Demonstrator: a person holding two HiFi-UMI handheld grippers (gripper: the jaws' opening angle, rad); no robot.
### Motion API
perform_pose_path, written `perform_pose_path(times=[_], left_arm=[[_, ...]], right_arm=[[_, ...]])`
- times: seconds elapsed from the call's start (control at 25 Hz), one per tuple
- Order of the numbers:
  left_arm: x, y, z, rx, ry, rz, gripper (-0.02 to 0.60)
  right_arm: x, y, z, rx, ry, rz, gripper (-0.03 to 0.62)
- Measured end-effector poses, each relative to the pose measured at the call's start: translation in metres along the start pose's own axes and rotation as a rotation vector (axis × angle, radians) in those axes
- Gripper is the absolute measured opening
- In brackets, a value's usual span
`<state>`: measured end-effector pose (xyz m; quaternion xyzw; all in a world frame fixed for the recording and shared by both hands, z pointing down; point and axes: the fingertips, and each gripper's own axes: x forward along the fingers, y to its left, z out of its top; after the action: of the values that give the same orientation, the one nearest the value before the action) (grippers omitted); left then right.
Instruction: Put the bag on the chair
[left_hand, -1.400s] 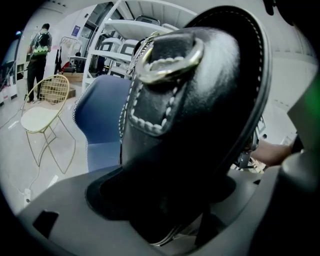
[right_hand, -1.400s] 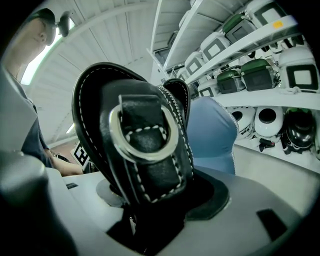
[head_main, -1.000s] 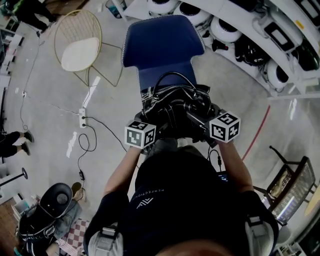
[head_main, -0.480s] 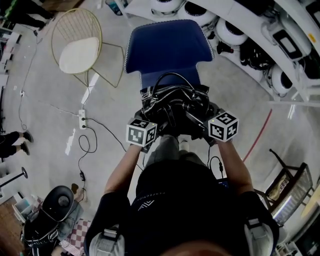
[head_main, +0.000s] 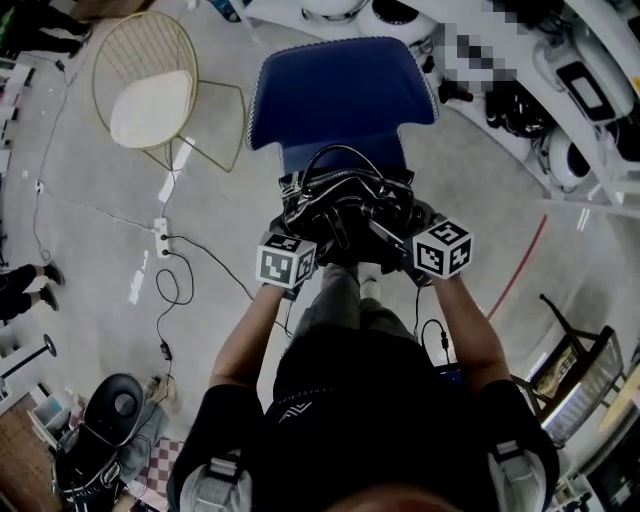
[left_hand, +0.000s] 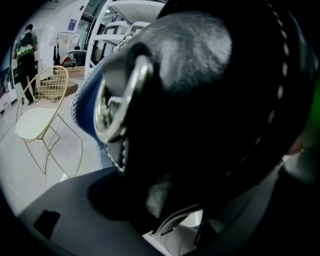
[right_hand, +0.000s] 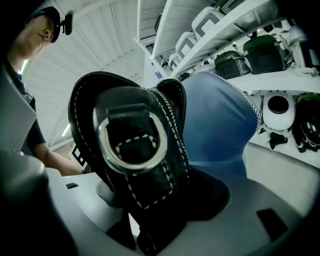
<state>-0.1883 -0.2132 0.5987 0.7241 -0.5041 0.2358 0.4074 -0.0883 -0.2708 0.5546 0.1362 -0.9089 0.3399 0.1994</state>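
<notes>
Black bag (head_main: 345, 205) lying crosswise, handles (head_main: 322, 158) toward the chair (head_main: 340, 95), pinched endwise by left gripper (head_main: 290, 255) and right gripper (head_main: 432, 245) fingers.

Seen from above, both bare forearms reached forward from the person's dark-shirted torso (head_main: 350, 400), the left forearm (head_main: 248, 335) toward 11 o'clock and the right forearm (head_main: 470, 330) toward 1 o'clock. Each hand carried a two-jaw gripper topped with a black-and-white marker cube. The left gripper (head_main: 290, 258) and right gripper (head_main: 437, 248) sat level, near each other. Both pairs of jaws were clamped on a black stitched leather bag (head_main: 345, 205), one at each end, the right at its ringed strap tab.
</notes>
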Motion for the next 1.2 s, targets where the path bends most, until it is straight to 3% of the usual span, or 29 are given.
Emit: perform_pose_path(times=[0.64,0.92,1.2], left_arm=[[0.045,0.027,0.015,0.04,-0.024,0.009,0.35],[0.068,0.04,0.01,0.007,-0.021,0.058,0.313],[0.077,0.047,0.002,-0.033,-0.052,0.048,0.299]], right_arm=[[0.026,-0.05,-0.004,0.062,-0.042,0.009,0.285],[0.044,-0.072,-0.013,0.032,-0.036,0.024,0.284],[0.057,-0.087,-0.027,0.023,-0.024,0.042,0.285]])
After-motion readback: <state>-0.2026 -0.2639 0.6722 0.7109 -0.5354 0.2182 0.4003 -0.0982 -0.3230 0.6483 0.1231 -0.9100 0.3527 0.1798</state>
